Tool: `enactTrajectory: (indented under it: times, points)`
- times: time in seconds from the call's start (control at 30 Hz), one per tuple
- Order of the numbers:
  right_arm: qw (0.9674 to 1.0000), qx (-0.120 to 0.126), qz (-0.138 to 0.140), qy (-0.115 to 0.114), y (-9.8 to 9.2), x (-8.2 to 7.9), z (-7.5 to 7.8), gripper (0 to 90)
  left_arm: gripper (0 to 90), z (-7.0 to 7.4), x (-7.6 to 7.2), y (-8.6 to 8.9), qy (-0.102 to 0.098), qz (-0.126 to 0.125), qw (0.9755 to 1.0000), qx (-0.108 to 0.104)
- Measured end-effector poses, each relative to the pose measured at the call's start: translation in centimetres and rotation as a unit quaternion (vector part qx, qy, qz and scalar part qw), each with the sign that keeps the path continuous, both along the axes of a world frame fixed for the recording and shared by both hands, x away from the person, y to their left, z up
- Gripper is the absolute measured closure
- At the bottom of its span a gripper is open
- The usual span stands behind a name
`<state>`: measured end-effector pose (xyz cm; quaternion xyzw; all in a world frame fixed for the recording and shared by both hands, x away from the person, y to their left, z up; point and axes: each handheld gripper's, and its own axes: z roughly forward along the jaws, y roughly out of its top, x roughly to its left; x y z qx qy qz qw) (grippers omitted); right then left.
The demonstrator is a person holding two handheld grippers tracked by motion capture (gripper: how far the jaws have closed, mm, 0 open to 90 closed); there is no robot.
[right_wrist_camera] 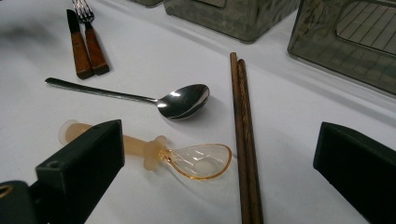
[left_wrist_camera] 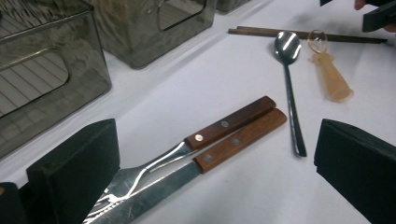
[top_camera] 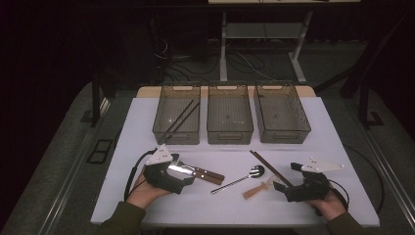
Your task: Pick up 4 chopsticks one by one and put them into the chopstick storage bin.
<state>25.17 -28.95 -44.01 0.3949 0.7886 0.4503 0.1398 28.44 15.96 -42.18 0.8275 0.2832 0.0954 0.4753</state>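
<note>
On the white desk [top_camera: 147, 117] three grey transparent bins stand in a row at the far side: the left bin [top_camera: 176, 113], the middle bin [top_camera: 229, 113] and the right bin [top_camera: 282, 112]. Inside the left bin a pair of dark chopsticks [top_camera: 182, 116] lies slanted. The left tool [top_camera: 171, 172] is held in the person's left hand [top_camera: 145, 192] near the front left part of the desk, and its jaws are wide apart with nothing between them pressed; in the left gripper view the metal ends of a fork [left_wrist_camera: 154, 165] and a knife [left_wrist_camera: 187, 175] lie between the jaws on the desk. Both have brown wooden handles with rivets, and they lie side by side, touching. A metal spoon [top_camera: 240, 179] lies near the middle of the front part, with its bowl pointing toward the bins. Just beside it lies a small spoon of amber plastic [right_wrist_camera: 187, 158] with a thick pale handle. A second pair of brown chopsticks [right_wrist_camera: 245, 140] lies on the desk at the right of the two spoons, the two sticks touching each other along their length. The right tool [top_camera: 293, 183] is held in the right hand [top_camera: 329, 204] at the front right, also opened wide and gripping nothing; the near end of these chopsticks lies between its jaws.
</note>
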Motion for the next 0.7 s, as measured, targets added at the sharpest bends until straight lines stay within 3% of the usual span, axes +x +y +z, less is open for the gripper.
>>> enactTrajectory:
  times: [0.27, 0.43, 0.63, 0.7]
  points:
    - [0.9998, -0.017, 0.005, 0.006, -0.2, 0.1, 0.6, 1.5, 0.0, -1.0, -1.3, 0.0, 0.019, -0.003, 0.9998, -0.003]
    - [0.9996, -0.028, 0.002, 0.002, -0.7, 0.2, 0.9, 1.5, 0.1, -1.1, -1.5, -0.3, 0.016, -0.011, 0.9998, 0.007]
    - [0.9989, -0.04, 0.005, 0.026, -1.7, 0.2, 1.5, 1.6, 0.2, -1.0, -1.5, -0.2, 0.014, -0.009, 0.9999, 0.003]
    - [0.9989, -0.031, 0.002, 0.037, -2.1, 0.3, 1.7, 4.6, 0.2, -1.0, -1.5, -0.1, 0.014, -0.007, 0.9999, 0.0]
